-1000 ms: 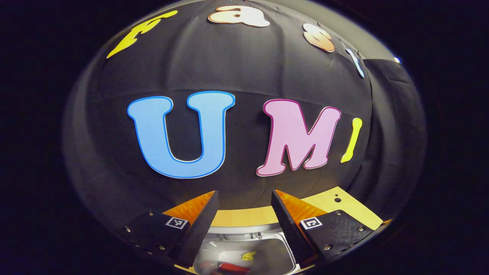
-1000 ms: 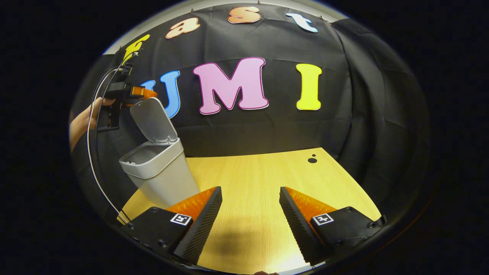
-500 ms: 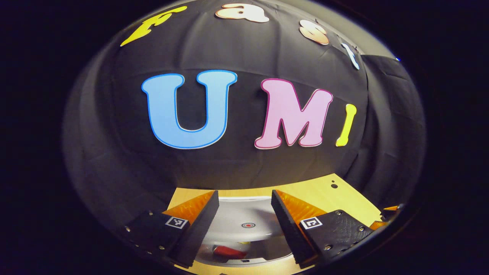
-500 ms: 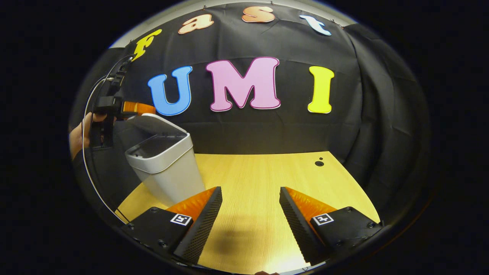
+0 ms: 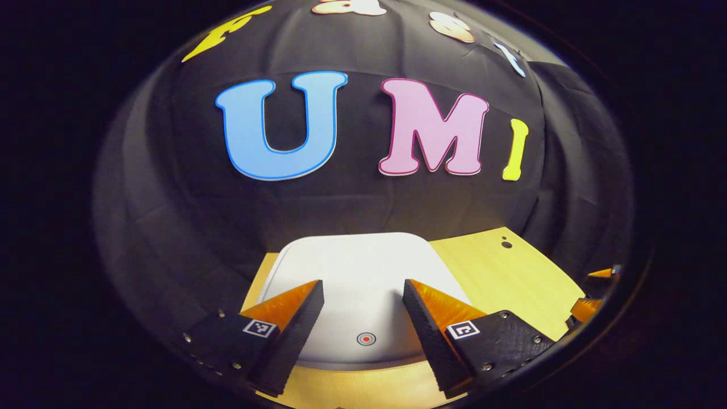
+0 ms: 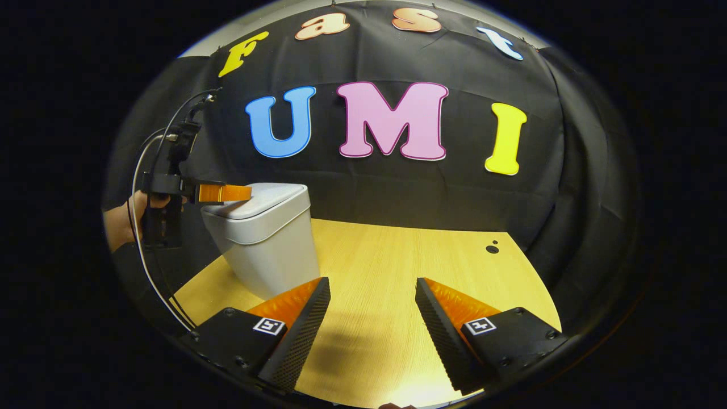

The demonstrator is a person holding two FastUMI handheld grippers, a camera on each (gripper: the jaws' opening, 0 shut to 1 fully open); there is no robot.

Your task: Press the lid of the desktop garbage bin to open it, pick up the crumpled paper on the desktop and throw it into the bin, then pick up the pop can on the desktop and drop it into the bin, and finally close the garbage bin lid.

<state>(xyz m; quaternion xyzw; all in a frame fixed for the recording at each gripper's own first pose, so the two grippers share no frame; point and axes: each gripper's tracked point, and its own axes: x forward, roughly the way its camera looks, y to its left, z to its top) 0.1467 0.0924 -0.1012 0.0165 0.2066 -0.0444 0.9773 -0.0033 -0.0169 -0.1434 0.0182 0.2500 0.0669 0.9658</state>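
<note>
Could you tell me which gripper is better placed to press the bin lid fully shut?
Left: the left gripper hangs open right over the lid, while the right gripper sits open over the bare table, away from the bin.

White bin lid (image 5: pixel 363 272) with red dot (image 5: pixel 366 339); yellow woodgrain desktop (image 6: pixel 397 272).

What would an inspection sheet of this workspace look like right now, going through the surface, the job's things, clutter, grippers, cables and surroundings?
Surface: light wooden desktop, with a small dark hole near its far right corner.
Job's things: pale grey plastic garbage bin stands upright at the desktop's left; its white lid lies down flat, with a small red-centred ring mark near its front edge.
Clutter: nothing seen.
Grippers: left gripper open, fingers over the lid; contact cannot be told. Right gripper open, empty, above bare desktop.
Cables: a thin cable loops down from the left gripper.
Surroundings: black cloth wall behind the desktop.
</note>
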